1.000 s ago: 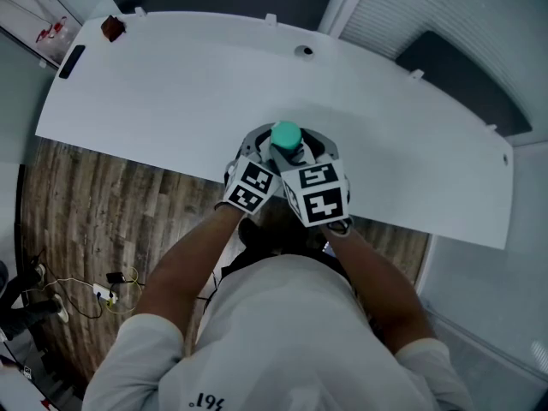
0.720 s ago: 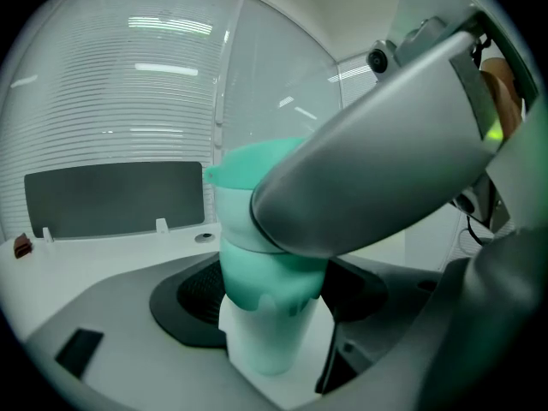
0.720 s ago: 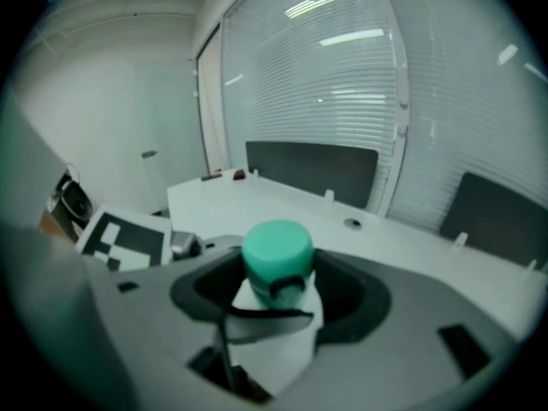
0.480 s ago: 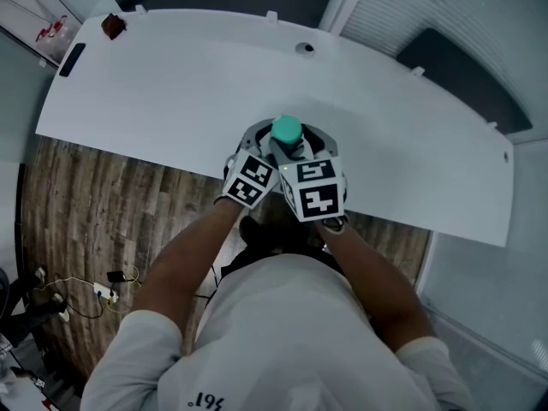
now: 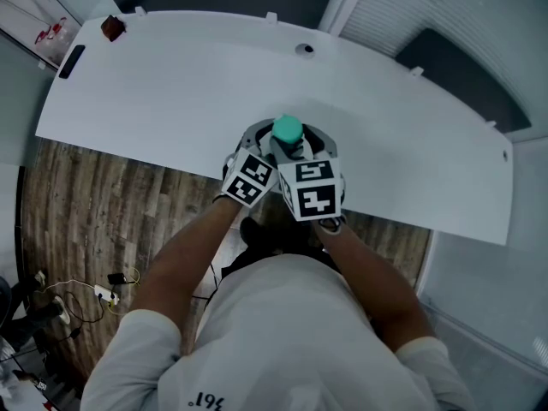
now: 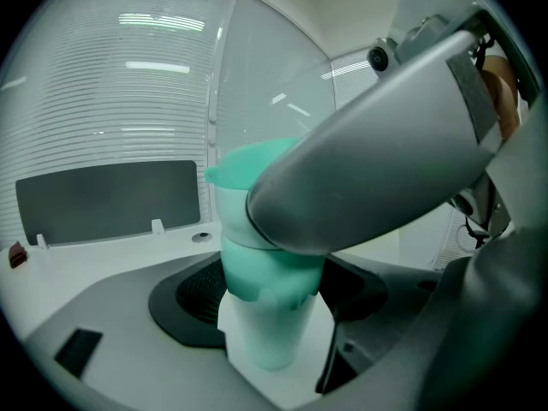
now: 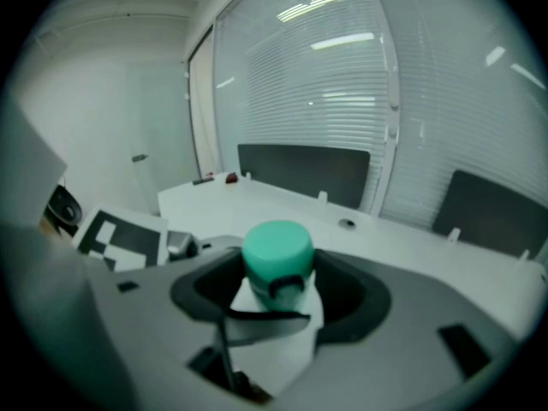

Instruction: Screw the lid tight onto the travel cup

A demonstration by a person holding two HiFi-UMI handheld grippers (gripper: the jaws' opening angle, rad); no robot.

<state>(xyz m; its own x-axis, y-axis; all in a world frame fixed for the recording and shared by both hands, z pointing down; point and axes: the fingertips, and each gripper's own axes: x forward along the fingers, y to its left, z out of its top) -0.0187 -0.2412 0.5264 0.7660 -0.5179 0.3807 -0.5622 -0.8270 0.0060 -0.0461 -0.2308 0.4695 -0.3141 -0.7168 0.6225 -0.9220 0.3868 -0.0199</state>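
Observation:
The travel cup has a white body (image 6: 261, 336) and a teal lid (image 5: 287, 130), and it is held upright over the near edge of the white table (image 5: 171, 84). My left gripper (image 5: 267, 146) is shut on the white body, which fills the gap between its jaws (image 6: 265, 332). In the right gripper view the teal lid (image 7: 276, 251) sits between dark pads, and my right gripper (image 7: 278, 302) is shut on it. In the left gripper view the right gripper's grey housing (image 6: 377, 169) crosses over the teal lid (image 6: 257, 238). My right gripper (image 5: 301, 146) presses close beside the left one.
A red object (image 5: 112, 27) and a flat black object (image 5: 72, 61) lie at the table's far left corner. A cable hole (image 5: 305, 50) is near the back edge. Dark panels stand behind the table. Cables (image 5: 103, 289) lie on the wooden floor to my left.
Both grippers have shifted slightly toward the table with the cup. The right gripper's marker cube has turned a little. The holds on body and lid are unchanged.

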